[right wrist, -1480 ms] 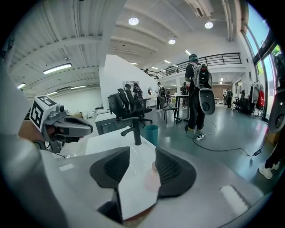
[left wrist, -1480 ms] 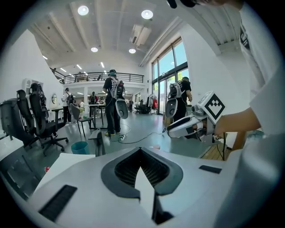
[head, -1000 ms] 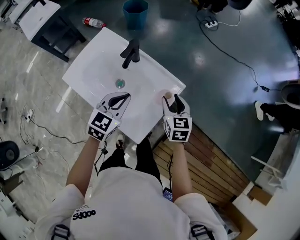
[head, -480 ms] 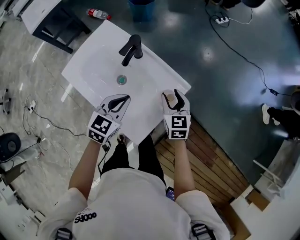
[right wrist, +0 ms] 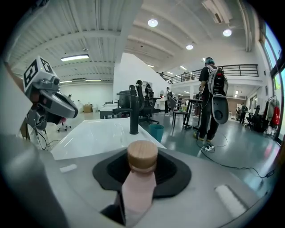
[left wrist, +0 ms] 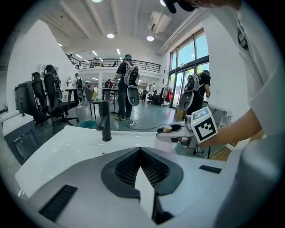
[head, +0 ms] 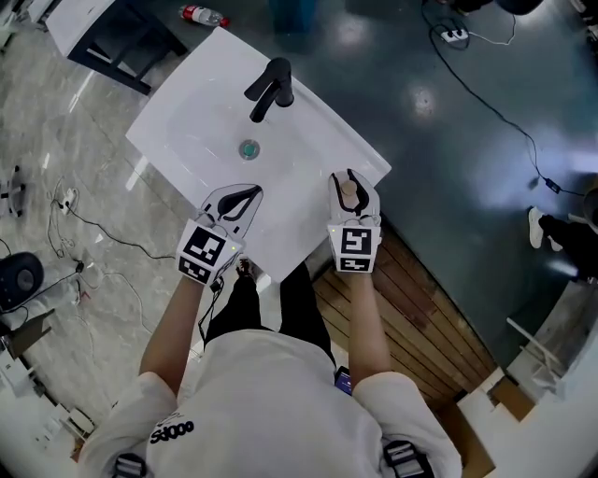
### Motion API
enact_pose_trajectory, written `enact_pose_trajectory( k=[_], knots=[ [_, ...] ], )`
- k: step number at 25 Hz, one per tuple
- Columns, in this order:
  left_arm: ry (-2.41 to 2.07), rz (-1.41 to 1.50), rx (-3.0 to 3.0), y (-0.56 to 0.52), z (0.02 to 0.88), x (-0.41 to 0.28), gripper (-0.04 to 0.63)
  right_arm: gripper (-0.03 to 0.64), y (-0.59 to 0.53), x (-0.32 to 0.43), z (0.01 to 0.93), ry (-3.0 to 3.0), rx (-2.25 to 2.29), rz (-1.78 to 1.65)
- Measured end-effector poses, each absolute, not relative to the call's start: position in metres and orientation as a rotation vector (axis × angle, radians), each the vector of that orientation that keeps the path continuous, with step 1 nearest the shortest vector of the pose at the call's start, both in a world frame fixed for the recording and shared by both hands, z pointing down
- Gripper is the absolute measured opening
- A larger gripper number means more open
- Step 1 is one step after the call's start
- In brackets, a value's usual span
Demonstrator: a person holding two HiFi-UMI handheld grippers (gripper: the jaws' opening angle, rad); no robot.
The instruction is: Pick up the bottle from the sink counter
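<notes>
A small pink bottle [right wrist: 138, 189] with a round wooden cap [head: 348, 189] stands on the near right corner of the white sink counter [head: 308, 140]. My right gripper [head: 349, 179] has just been closing, and its dark pads [right wrist: 171, 176] now press the bottle's sides. The left gripper view shows that gripper [left wrist: 174, 132] from the side, the cap poking up between its jaws. My left gripper [head: 249, 194] hovers over the counter's front edge left of the bottle, its tips together and holding nothing.
A black faucet [head: 271, 86] rises at the back of the basin, with the drain [head: 249, 148] in front of it. A plastic bottle [head: 201, 15] lies on the floor beyond. Wooden decking [head: 420, 317] lies to the right and cables [head: 84, 238] to the left.
The right gripper slid left over the bottle, which first stood beside its jaws, and the jaws have closed in on it. Both grippers sank slightly.
</notes>
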State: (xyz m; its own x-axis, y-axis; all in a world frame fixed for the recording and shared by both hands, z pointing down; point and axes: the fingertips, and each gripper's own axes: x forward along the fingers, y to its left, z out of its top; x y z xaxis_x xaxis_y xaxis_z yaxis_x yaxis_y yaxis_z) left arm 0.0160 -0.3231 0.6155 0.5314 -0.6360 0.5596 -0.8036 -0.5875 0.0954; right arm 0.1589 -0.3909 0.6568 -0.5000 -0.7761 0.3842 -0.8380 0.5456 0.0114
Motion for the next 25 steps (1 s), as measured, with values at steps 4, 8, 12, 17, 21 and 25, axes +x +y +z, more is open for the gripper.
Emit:
enact_pose_trajectory(
  k=[4,8,12,17,21,25],
  knots=[
    [-1.189,0.679,2.44,-0.321,0.611,0.014,0.003,0.118,-0.392,0.166,0.661,-2.421,1.366,0.283],
    [-1.205,0.666,2.441,-0.32,0.607,0.005,0.003,0.115,-0.388,0.168,0.664,-2.388,1.368,0.303],
    [-1.214,0.667,2.448,-0.318,0.601,-0.006,0.003,0.115,-0.381,0.164,0.654,-2.387,1.378,0.317],
    [-1.224,0.639,2.479,-0.318,0.587,-0.015,0.003,0.115,-0.374,0.158,0.628,-2.386,1.416,0.315],
    [-1.227,0.609,2.516,-0.316,0.572,-0.022,0.003,0.115,-0.367,0.156,0.598,-2.376,1.456,0.291],
    [-1.235,0.564,2.556,-0.312,0.553,-0.03,0.003,0.115,-0.359,0.157,0.568,-2.341,1.49,0.267]
  ],
)
